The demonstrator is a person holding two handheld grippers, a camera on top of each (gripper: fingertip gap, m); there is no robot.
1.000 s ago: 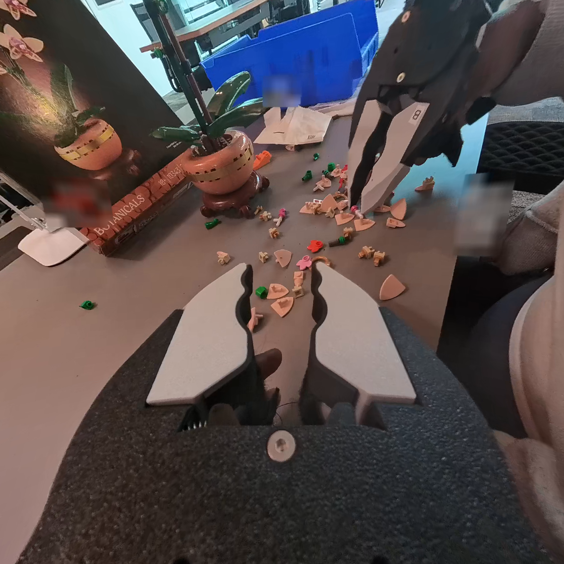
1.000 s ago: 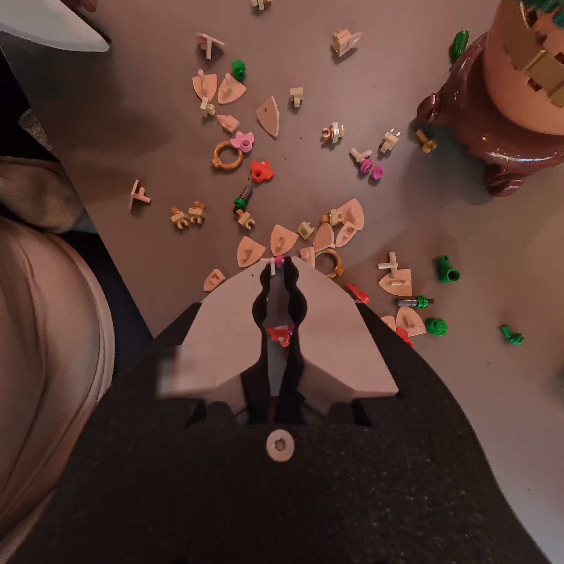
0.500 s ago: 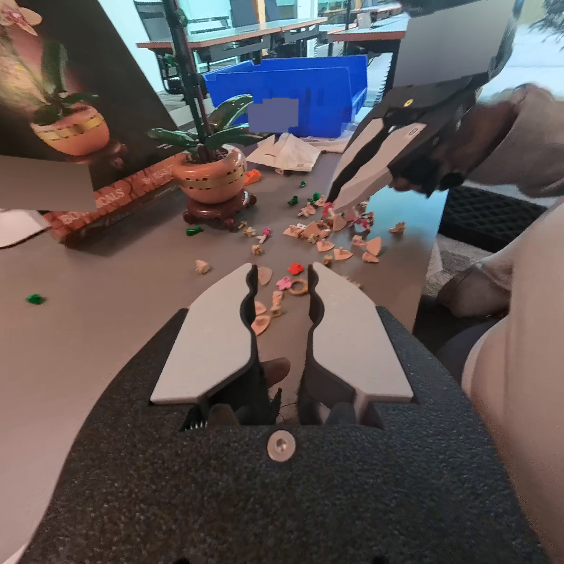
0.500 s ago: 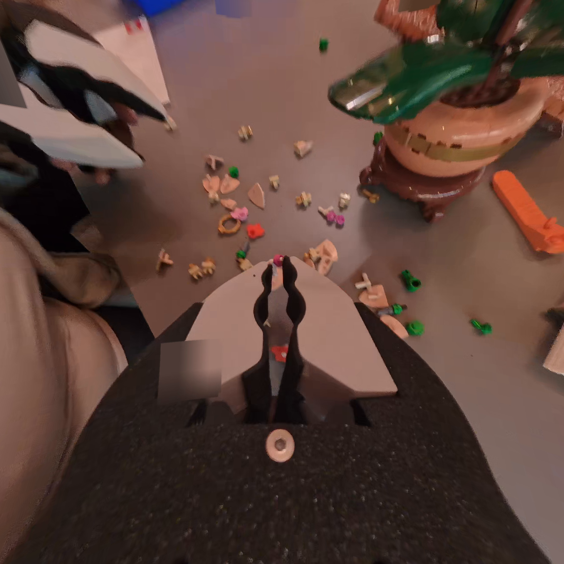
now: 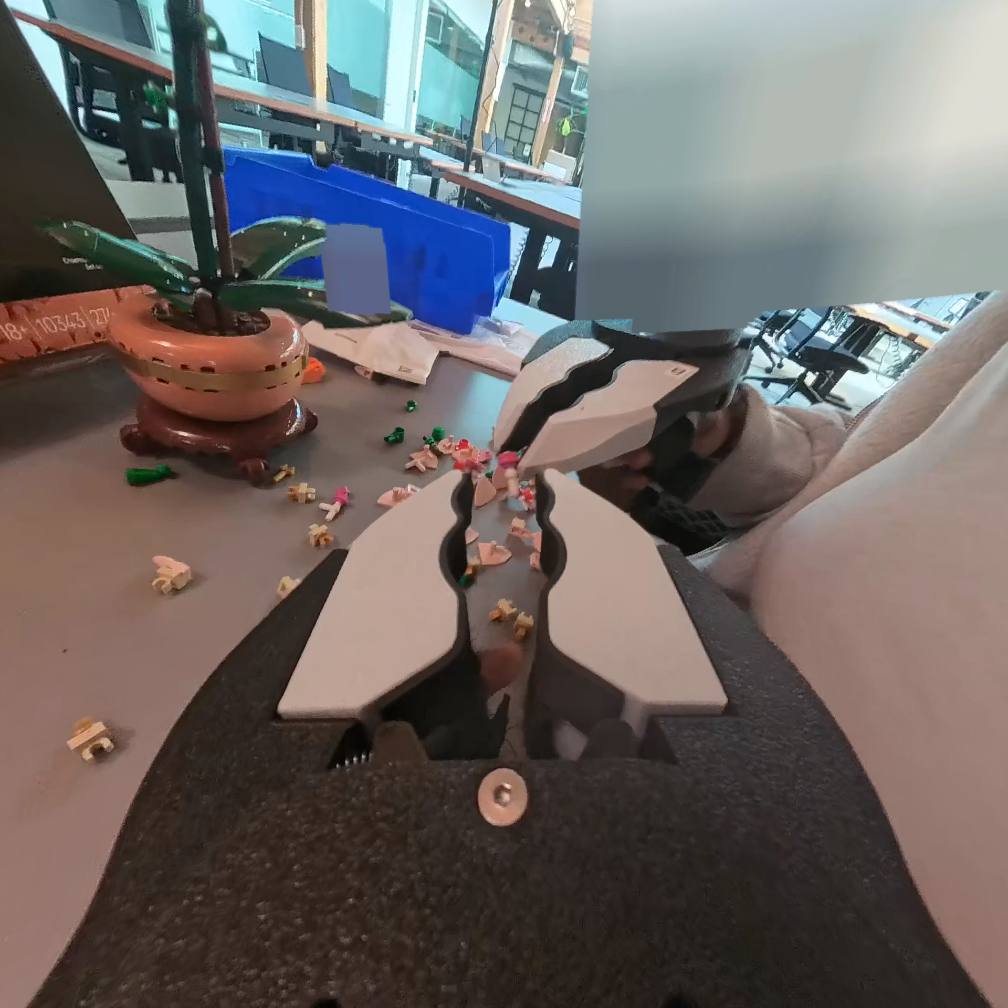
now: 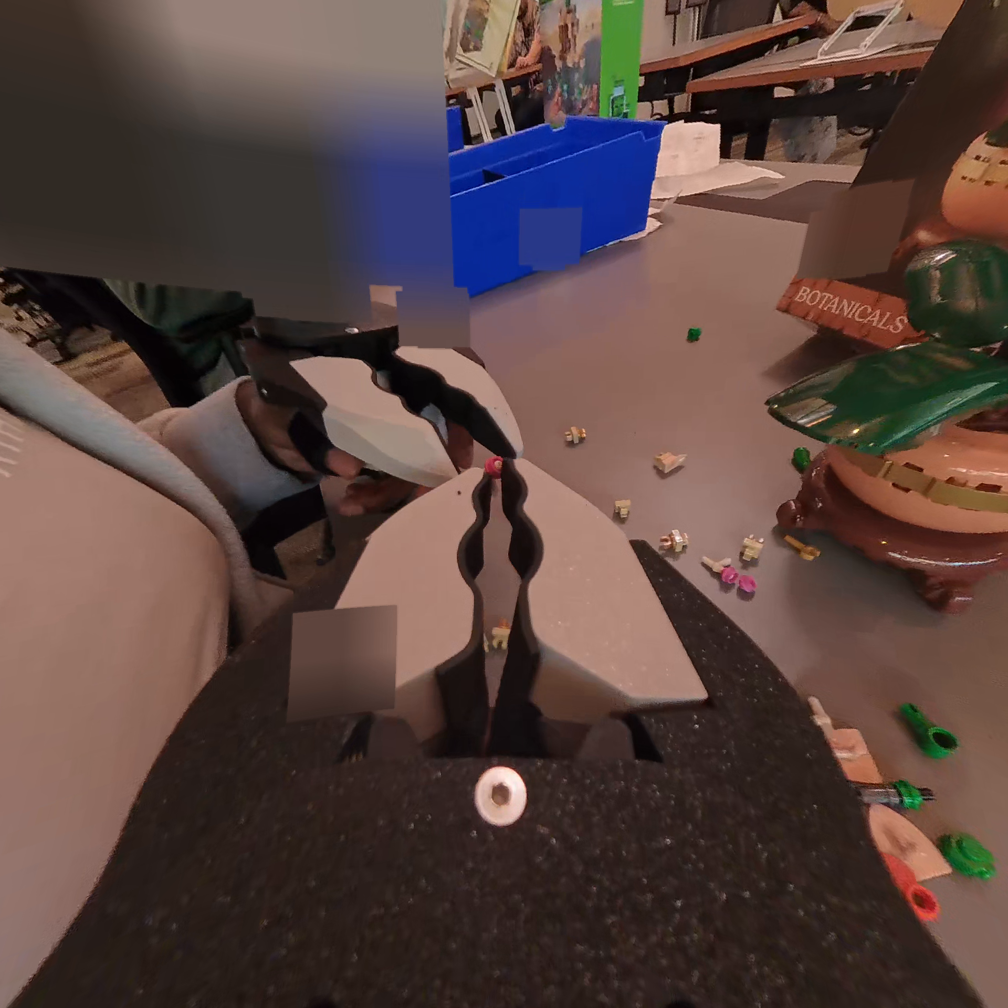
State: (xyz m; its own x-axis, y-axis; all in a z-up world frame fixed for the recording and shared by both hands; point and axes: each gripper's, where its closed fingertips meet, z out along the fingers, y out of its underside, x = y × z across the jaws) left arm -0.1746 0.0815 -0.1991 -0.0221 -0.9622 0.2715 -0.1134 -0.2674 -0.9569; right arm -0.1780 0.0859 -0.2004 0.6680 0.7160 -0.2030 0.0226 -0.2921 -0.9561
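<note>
My right gripper [image 6: 495,475] is shut on a small magenta and white stud piece [image 6: 495,465], held above the grey table [image 6: 627,371]. In the left wrist view the right gripper [image 5: 508,457] comes in from the right with that piece [image 5: 507,462] at its tips. My left gripper [image 5: 504,480] is open and empty, its tips just below and either side of the held piece. It shows in the right wrist view [image 6: 480,463] tip to tip with the right gripper. Several loose small pieces [image 5: 493,553] lie on the table under both.
A brick-built plant in a peach pot [image 5: 213,360] stands at the left, also in the right wrist view [image 6: 927,491]. A blue bin [image 5: 382,240] and white paper sheets [image 5: 382,349] lie behind. A dark picture box [image 6: 845,313] stands beyond the pot. A person's sleeve [image 5: 873,545] is at the right.
The right gripper has lifted the magenta piece off the table and brought it to the left gripper's tips. Both grippers have tilted up from looking down to nearly level. The left gap has narrowed slightly.
</note>
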